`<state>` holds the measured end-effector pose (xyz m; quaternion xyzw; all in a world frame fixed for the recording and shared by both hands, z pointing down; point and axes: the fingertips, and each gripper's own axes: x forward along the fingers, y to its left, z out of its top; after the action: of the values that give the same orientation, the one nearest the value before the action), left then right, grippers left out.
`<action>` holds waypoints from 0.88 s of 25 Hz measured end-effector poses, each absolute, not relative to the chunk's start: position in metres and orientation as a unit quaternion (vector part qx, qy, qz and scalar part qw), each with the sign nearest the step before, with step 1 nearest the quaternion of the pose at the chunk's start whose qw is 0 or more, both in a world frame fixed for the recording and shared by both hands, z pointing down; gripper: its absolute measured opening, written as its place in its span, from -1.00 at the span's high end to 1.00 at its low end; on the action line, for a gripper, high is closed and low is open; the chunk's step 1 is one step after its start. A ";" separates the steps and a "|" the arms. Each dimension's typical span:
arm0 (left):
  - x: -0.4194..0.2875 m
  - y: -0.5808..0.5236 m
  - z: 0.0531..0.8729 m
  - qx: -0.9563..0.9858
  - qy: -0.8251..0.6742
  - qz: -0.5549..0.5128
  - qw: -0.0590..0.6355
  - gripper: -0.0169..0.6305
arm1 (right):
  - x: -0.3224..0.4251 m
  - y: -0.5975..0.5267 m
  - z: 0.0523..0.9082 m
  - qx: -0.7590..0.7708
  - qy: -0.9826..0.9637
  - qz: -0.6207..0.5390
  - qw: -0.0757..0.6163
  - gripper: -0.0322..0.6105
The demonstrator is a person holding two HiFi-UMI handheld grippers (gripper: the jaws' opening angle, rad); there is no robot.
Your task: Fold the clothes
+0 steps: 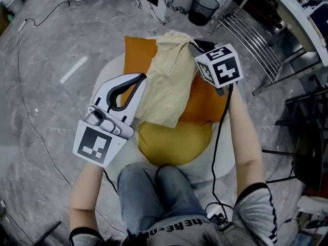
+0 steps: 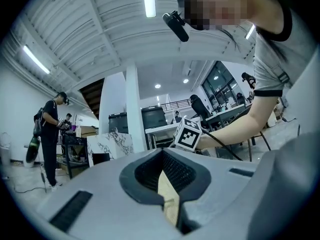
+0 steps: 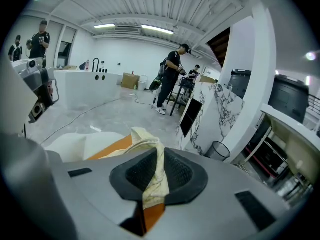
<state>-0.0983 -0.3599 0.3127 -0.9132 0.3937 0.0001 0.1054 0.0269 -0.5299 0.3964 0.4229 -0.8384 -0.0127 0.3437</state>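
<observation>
Garment (image 1: pixel 166 86), cream and thin, hangs bunched between both tongs and drapes down over an orange cloth (image 1: pixel 137 55) on the white desk (image 1: pixel 114 68). Left tongs (image 1: pixel 142 79) are clamped on one edge of it, right tongs (image 1: pixel 199 46) on the far edge. It looks light, limp and likely to sag or slip, so seams or corners should give the surest hold.

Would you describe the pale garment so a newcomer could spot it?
On the white surface before the person lies an orange cloth. Draped over it is the cream garment, the only pale, crumpled fabric, unlike the smooth mustard-yellow cloth nearby.
</observation>
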 end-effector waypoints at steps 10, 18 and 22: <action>-0.108 -0.403 0.324 -0.918 0.386 -0.005 0.094 0.94 | 0.043 -0.620 0.431 0.478 -0.799 0.027 0.363 0.77; -0.117 -0.420 0.350 -0.922 0.380 -0.017 0.078 0.94 | 0.058 -0.658 0.496 0.516 -0.762 0.068 0.386 0.76; -0.121 -0.424 0.356 -0.921 0.383 -0.017 0.074 0.94 | 0.061 -0.662 0.514 0.526 -0.758 0.090 0.375 0.75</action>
<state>-0.1212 -0.4235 0.3560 -0.9205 0.3833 -0.0174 0.0736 0.0614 -0.6618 0.5137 0.5256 -0.7583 0.0902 0.3750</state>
